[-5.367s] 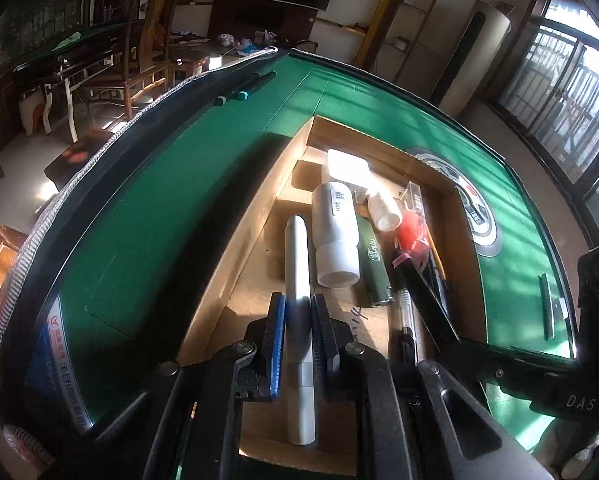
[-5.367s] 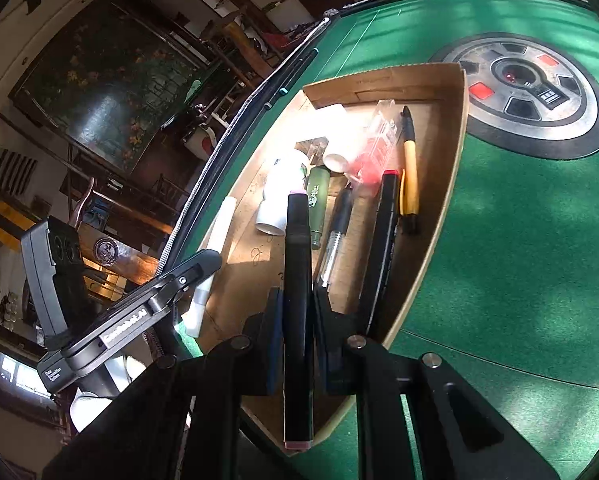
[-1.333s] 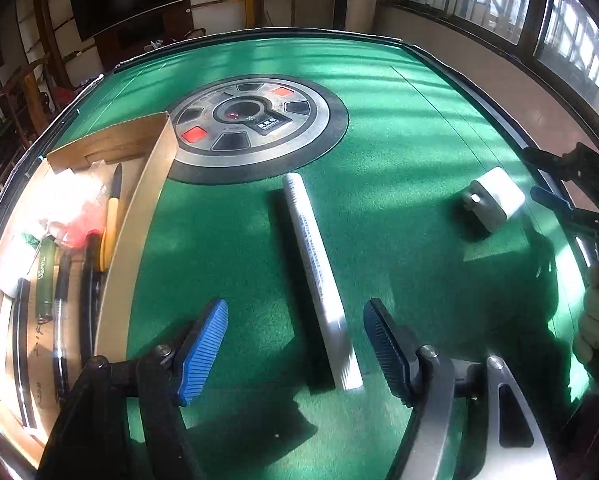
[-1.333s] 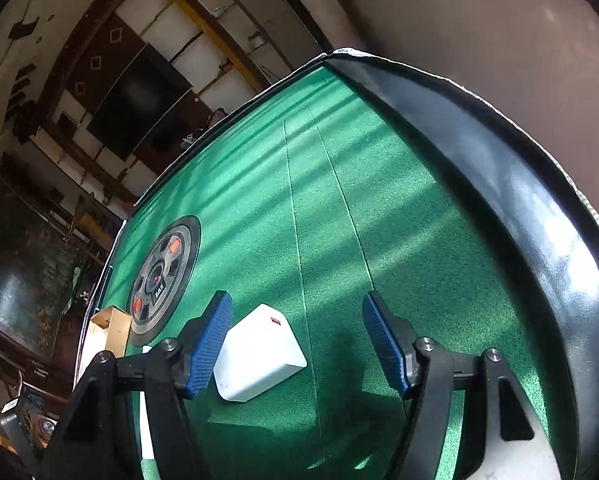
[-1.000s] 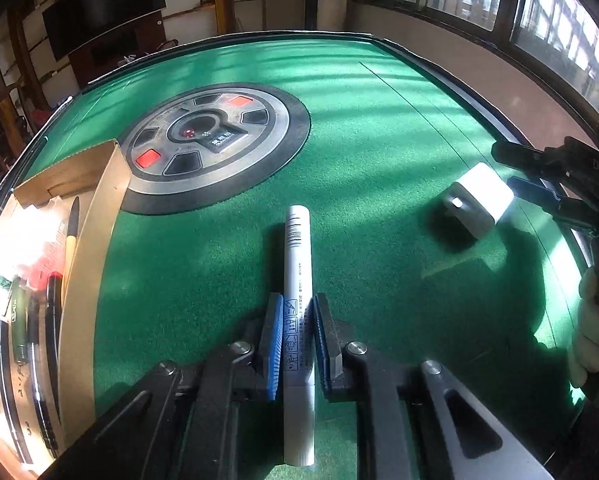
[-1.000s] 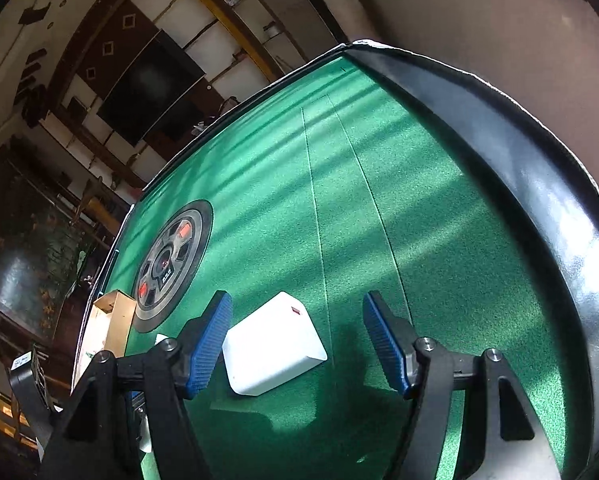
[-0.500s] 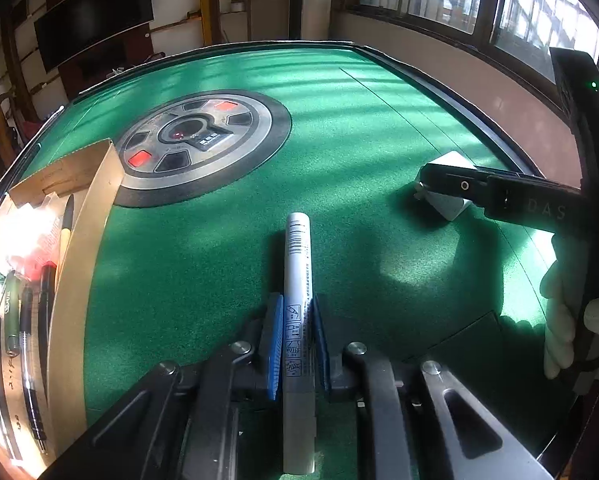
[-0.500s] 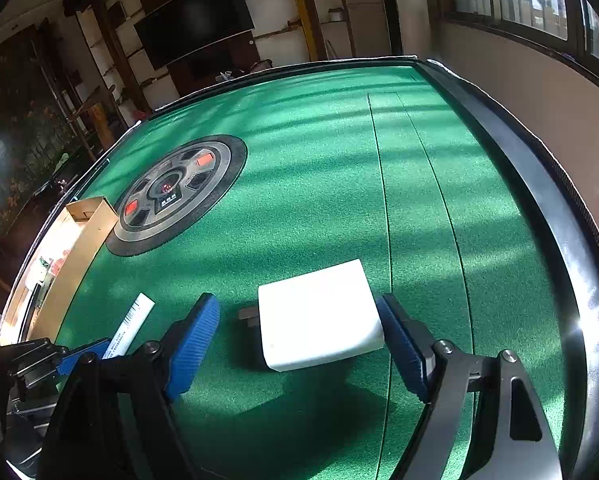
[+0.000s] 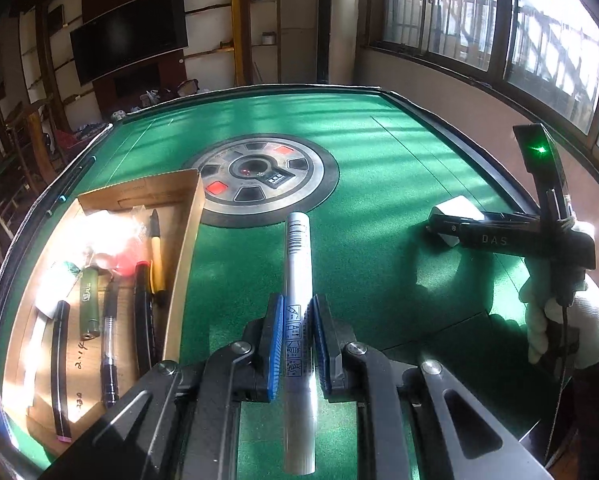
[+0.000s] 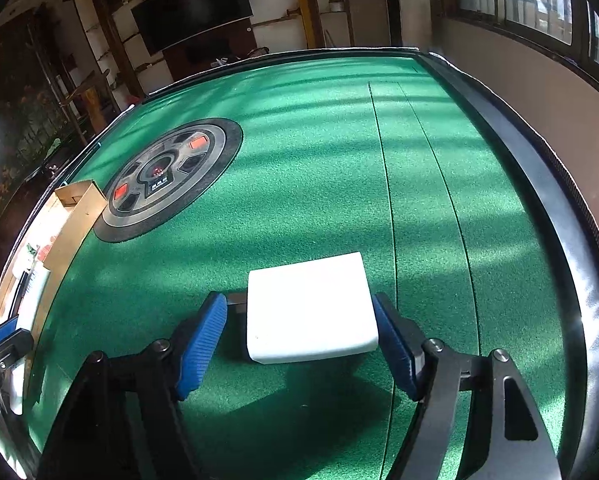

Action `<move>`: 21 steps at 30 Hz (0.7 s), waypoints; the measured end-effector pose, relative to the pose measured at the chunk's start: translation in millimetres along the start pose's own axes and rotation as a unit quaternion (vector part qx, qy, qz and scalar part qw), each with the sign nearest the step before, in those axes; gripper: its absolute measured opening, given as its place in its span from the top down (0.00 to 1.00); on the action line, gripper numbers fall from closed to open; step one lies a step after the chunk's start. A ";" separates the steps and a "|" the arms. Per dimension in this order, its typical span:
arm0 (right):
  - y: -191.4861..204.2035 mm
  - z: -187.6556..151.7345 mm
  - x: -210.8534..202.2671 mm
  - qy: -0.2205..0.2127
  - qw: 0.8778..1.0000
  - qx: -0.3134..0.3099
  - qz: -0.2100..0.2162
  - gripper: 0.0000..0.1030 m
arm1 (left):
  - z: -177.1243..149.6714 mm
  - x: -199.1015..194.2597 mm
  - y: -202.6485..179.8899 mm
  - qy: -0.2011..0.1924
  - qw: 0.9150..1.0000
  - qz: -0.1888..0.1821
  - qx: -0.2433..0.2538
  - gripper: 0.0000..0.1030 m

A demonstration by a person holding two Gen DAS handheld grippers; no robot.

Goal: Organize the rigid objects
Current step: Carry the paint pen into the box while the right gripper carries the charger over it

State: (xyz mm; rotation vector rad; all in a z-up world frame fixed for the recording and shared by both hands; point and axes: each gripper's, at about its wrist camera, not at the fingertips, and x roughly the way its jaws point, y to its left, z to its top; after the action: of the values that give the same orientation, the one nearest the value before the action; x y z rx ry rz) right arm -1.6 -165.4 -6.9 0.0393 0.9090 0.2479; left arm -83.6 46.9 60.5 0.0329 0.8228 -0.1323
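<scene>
1. the left gripper (image 9: 295, 340) has its jaws closed on a white tube (image 9: 298, 320), clamped near the middle of its length, above the green table (image 9: 379, 184).
2. the tube's long axis runs straight ahead along the jaws, far end toward the round centre panel (image 9: 259, 180); it looks stiff, light and smooth, so it may slide or pivot if held off centre.
3. the right gripper (image 10: 299, 340) has its jaws open around a white block (image 10: 309, 312) lying flat on the table; one pad touches or nearly touches its right side.
4. the block looks rigid and light; its flat sides suit a grip.
5. the cardboard tray (image 9: 187, 240) of pens sits on the left.
</scene>
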 end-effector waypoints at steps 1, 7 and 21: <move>1.6 -0.3 -1.0 -0.001 1.000 -0.003 -0.014 0.43 | -1.0 -3.0 4.7 -0.002 1.000 0.001 -0.004 0.87; 4.7 -3.3 -5.7 0.007 0.999 0.012 -0.042 0.45 | -9.4 -14.5 29.5 -0.006 1.000 0.004 -0.030 0.87; 44.4 -7.3 -48.4 -0.010 1.000 0.003 0.013 0.45 | -19.1 -32.8 74.1 -0.022 0.997 0.004 -0.078 0.86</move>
State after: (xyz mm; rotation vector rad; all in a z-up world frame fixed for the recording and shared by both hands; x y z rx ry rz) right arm -44.5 -133.8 32.3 0.0586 0.8894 0.2687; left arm -109.9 125.3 69.9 -0.1131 0.7872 -0.0598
